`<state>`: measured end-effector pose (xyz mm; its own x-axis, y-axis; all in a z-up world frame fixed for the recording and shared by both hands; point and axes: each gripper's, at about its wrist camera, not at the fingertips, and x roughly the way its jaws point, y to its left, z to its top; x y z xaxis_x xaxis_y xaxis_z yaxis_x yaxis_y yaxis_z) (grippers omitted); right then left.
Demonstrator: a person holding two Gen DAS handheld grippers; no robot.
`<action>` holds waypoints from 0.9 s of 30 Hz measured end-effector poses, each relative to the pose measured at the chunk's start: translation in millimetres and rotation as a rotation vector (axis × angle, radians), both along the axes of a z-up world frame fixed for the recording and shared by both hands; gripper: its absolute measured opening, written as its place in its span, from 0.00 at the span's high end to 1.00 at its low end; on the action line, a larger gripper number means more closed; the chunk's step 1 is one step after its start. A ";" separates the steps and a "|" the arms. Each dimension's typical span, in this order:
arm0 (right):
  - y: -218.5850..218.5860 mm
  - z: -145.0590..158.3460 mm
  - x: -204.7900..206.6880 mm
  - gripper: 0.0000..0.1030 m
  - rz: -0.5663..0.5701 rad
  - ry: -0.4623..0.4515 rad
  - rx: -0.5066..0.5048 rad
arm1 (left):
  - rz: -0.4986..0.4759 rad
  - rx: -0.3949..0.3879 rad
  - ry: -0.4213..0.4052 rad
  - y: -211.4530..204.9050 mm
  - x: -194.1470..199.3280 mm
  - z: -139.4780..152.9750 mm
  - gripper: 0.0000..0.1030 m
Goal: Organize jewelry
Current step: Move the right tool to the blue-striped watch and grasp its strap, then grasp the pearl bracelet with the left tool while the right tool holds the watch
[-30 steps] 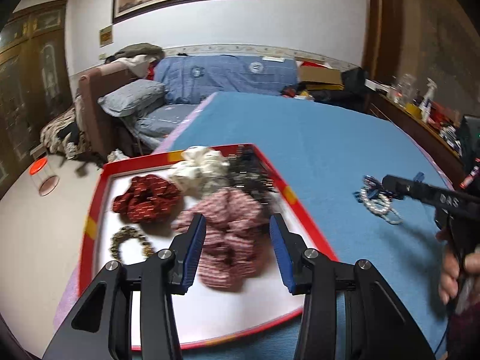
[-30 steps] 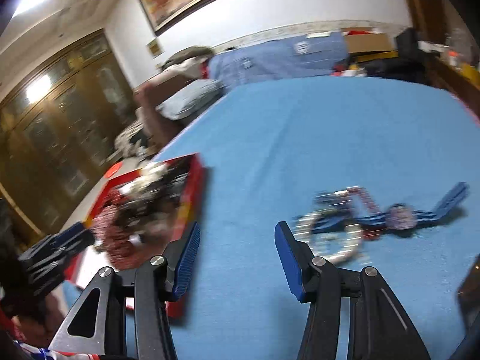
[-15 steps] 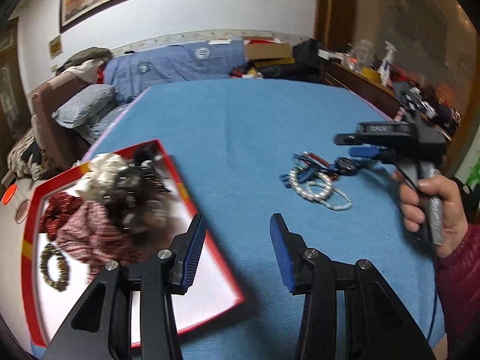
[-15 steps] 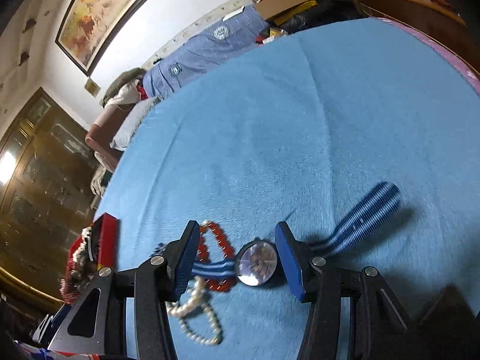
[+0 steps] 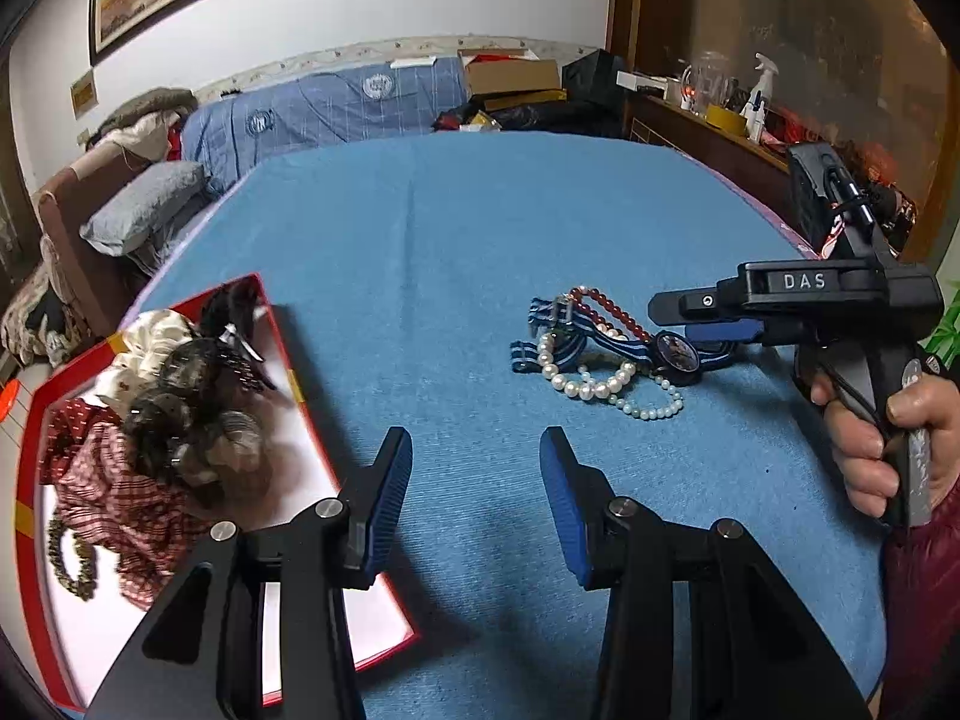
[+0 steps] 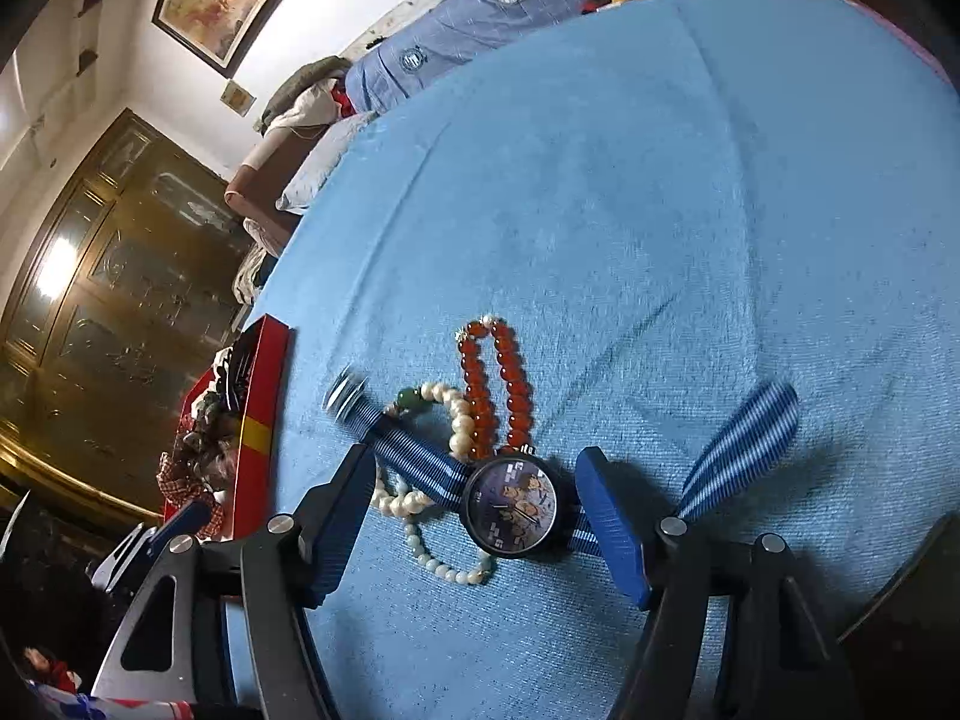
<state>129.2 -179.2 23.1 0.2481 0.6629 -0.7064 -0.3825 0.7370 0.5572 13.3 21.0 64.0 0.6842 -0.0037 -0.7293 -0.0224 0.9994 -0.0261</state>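
right gripper (image 6: 474, 516) is spreading its jaws around the watch (image 6: 510, 507), pads not touching it; watch sits on the blue cloth (image 6: 660, 210) tangled with pearl bracelet (image 6: 447, 405) and red bead bracelet (image 6: 498, 396); left gripper (image 5: 477, 495) hangs apart, empty, beside the red tray (image 5: 282, 330)

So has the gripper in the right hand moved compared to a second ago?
Yes. The right gripper has swung away from the red tray and over to the watch on the blue cloth; its jaws are opening, with the watch between them.
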 end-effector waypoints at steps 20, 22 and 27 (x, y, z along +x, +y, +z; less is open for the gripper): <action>17.0 -1.9 -12.9 0.53 -0.004 -0.184 -0.354 | -0.017 -0.040 0.046 -9.0 21.8 -10.7 0.58; -5.5 -1.4 -3.7 0.53 -0.093 -0.123 -0.284 | -0.013 -0.058 0.059 -9.5 27.9 -12.2 0.58; -34.4 -2.2 4.9 0.53 -0.214 -0.062 -0.220 | -0.004 -0.110 0.087 -12.2 52.3 -16.6 0.59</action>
<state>134.1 -213.6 20.8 0.4127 0.4233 -0.8065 -0.2334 0.9051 0.3555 65.6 8.7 47.3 0.6185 -0.0896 -0.7806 -0.0252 0.9907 -0.1337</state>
